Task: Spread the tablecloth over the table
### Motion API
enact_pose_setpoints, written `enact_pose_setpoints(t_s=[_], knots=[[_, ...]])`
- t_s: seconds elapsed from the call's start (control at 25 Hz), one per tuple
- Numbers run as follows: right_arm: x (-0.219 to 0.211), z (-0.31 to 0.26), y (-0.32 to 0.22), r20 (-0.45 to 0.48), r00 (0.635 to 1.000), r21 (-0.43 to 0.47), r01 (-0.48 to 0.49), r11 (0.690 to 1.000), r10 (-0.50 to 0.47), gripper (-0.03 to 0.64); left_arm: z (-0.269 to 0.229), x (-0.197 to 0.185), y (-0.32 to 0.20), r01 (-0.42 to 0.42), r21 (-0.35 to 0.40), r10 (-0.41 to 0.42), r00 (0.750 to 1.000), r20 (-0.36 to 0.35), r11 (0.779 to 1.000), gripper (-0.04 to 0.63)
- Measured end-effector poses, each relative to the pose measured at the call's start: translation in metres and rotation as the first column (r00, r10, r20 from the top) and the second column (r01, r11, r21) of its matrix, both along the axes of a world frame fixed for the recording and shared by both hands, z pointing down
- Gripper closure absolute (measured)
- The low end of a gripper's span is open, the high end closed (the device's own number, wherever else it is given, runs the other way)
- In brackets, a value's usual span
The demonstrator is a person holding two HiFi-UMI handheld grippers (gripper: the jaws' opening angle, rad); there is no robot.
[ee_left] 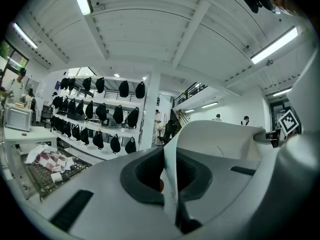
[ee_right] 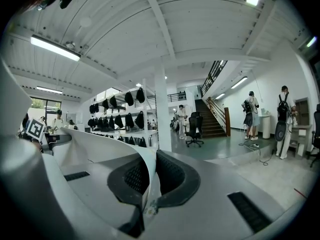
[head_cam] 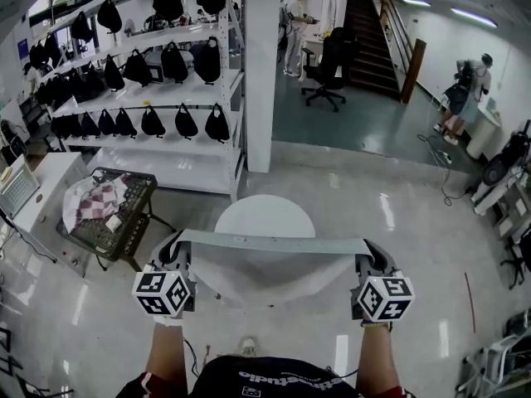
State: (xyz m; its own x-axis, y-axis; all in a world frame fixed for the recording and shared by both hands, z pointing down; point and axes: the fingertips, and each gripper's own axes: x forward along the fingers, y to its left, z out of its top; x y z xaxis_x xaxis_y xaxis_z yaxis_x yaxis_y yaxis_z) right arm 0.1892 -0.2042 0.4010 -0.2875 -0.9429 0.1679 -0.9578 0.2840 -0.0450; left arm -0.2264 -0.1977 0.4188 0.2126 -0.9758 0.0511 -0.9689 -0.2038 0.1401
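Observation:
A white tablecloth (head_cam: 270,264) hangs stretched between my two grippers, its top edge taut and its middle sagging. It covers the near half of a round white table (head_cam: 264,214) below. My left gripper (head_cam: 176,255) is shut on the cloth's left corner, and the cloth edge (ee_left: 170,184) runs up between its jaws in the left gripper view. My right gripper (head_cam: 367,259) is shut on the right corner, and the cloth (ee_right: 147,184) is pinched between its jaws in the right gripper view. Both grippers are held level at the same height.
A black wire cart (head_cam: 112,214) with checked cloths stands left of the table. Shelves of black bags (head_cam: 158,73) and a white pillar (head_cam: 261,65) lie beyond. People stand at the far back (head_cam: 296,23) and far right (head_cam: 465,94). My shoe (head_cam: 248,347) shows on the glossy floor.

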Motion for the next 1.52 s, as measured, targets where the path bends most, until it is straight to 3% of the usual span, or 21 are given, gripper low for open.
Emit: enact_pose_setpoints(t_s=[0.8, 1.52], knots=[[-0.042, -0.016, -0.091, -0.018, 0.998, 0.028, -0.052, 0.998, 0.052, 0.589, -0.001, -0.042, -0.108, -0.049, 0.018, 0.050, 0.998, -0.035, 0.999, 0.577], [-0.057, -0.010, -0.115, -0.021, 0.998, 0.016, -0.064, 0.998, 0.065, 0.589, 0.004, -0.057, -0.140, -0.073, 0.031, 0.074, 0.996, -0.052, 0.997, 0.577]])
